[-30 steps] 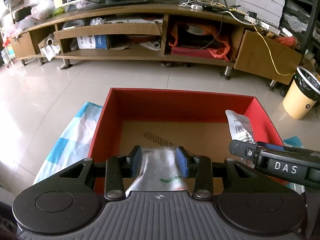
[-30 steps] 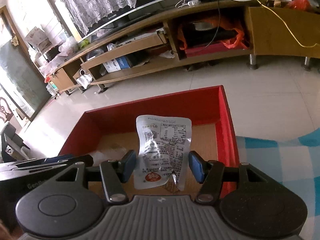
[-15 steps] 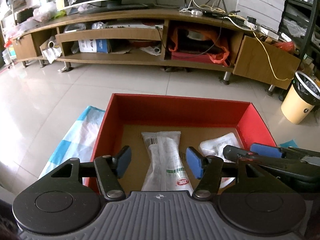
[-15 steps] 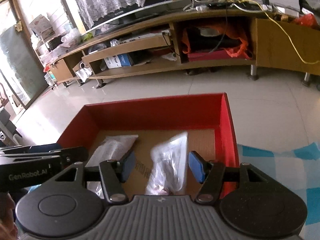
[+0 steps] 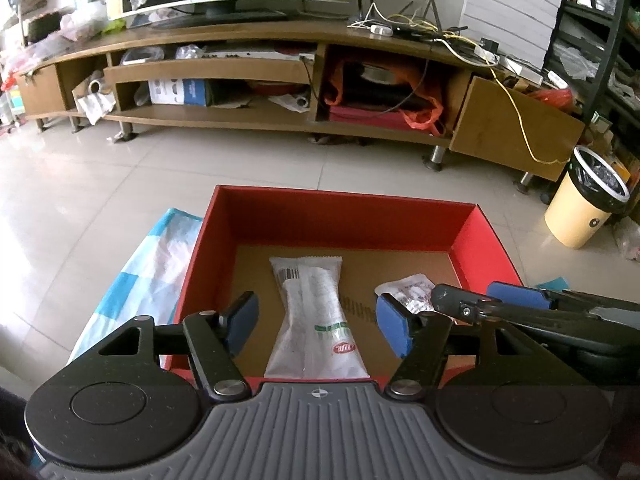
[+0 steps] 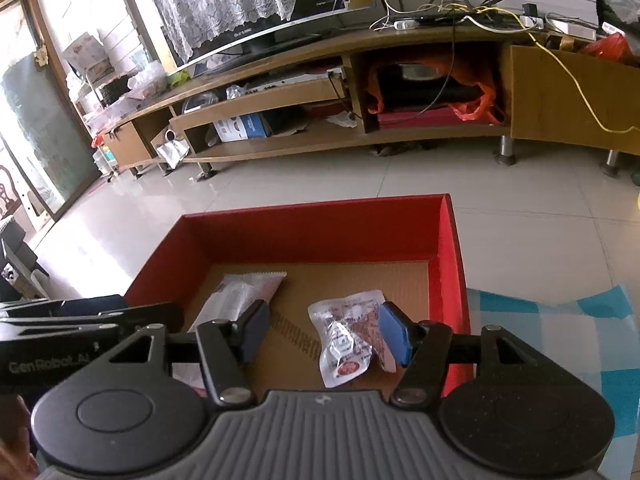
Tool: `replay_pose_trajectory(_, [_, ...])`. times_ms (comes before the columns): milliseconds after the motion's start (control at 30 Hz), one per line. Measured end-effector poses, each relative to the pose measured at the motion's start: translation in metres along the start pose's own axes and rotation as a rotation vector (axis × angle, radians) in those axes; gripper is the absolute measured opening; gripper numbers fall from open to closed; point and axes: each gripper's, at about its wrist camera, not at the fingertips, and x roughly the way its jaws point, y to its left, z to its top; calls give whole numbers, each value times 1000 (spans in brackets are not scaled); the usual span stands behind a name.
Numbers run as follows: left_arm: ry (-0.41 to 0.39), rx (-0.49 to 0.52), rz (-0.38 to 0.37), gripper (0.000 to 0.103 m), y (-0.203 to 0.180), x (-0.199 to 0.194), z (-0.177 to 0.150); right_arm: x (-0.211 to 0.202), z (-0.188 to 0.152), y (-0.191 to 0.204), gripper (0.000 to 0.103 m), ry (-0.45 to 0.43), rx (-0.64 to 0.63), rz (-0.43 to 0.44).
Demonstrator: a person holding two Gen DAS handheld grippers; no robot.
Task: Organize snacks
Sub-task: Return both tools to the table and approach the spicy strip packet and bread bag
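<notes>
The red box (image 5: pixel 476 240) is sitting open on the blue-and-white checked cloth (image 5: pixel 136 280), its long walls running across both views and its cardboard floor showing. The long white snack packet (image 5: pixel 316 312) is lying flat on that floor near the middle, its long axis running from the near wall toward the far wall, barcode end pointing away and red-logo end toward the camera. To its right the smaller crinkled snack pouch (image 6: pixel 352 336) is lying flat with its red-logo end also nearest. The left gripper (image 5: pixel 316 324) is hovering over the long packet with its jaws spread clear of it; they have just been opening, whereas a second ago they were pinching it. The right gripper (image 6: pixel 320 332) is likewise standing open above the pouch, which it was holding upright a second ago.
</notes>
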Motion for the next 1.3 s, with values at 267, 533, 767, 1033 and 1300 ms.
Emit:
replay_pose_trajectory(267, [5, 10, 9, 77, -1, -11, -9, -13, -7, 1, 60, -2, -16, -13])
replay_pose_trajectory(533, [17, 11, 7, 78, -3, -23, -21, -24, -17, 2, 61, 15, -20, -16])
replay_pose_trajectory(767, [35, 0, 15, 80, 2, -31, -34, -38, -29, 3, 65, 17, -29, -19])
replay_pose_trajectory(1033, [61, -18, 22, 80, 11, -43, -50, -53, -48, 1, 65, 43, -31, -38])
replay_pose_trajectory(1300, [139, -76, 39, 81, 28, -49, -77, -66, -66, -3, 65, 71, -26, -50])
